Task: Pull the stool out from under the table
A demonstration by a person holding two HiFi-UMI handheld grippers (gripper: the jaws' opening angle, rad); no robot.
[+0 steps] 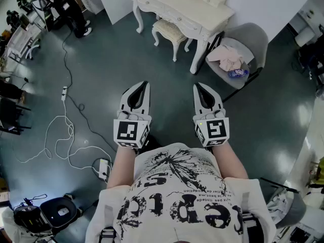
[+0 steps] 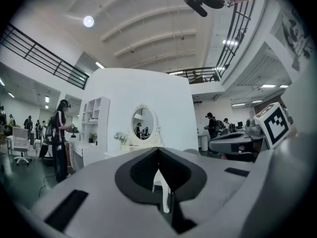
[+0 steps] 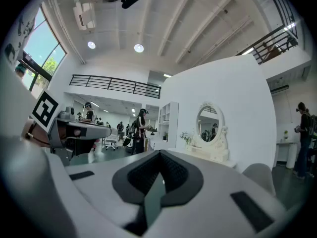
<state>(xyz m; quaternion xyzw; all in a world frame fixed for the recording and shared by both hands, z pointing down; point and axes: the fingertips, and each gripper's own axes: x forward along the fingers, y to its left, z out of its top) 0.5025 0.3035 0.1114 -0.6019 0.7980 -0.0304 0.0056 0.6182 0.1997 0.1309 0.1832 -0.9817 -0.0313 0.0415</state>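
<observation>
A white dressing table [image 1: 202,15] stands at the far side of the dark floor. The cream padded stool [image 1: 169,31] sits half tucked under its left end, legs showing. My left gripper [image 1: 143,85] and right gripper [image 1: 198,86] hover side by side in front of my chest, well short of the stool, both shut and empty. In the left gripper view the gripper [image 2: 158,150] points at the table and its oval mirror [image 2: 143,125]; a white leg [image 2: 165,195] shows below the tips. The right gripper [image 3: 159,153] faces the same mirror [image 3: 210,125] from the left.
A grey chair [image 1: 254,38] holding clothes [image 1: 226,58] and a bottle [image 1: 237,73] stands right of the table. White cables [image 1: 66,131] and a power strip [image 1: 104,169] lie on the floor to my left, a black bag [image 1: 56,211] near my feet. People stand at desks far left.
</observation>
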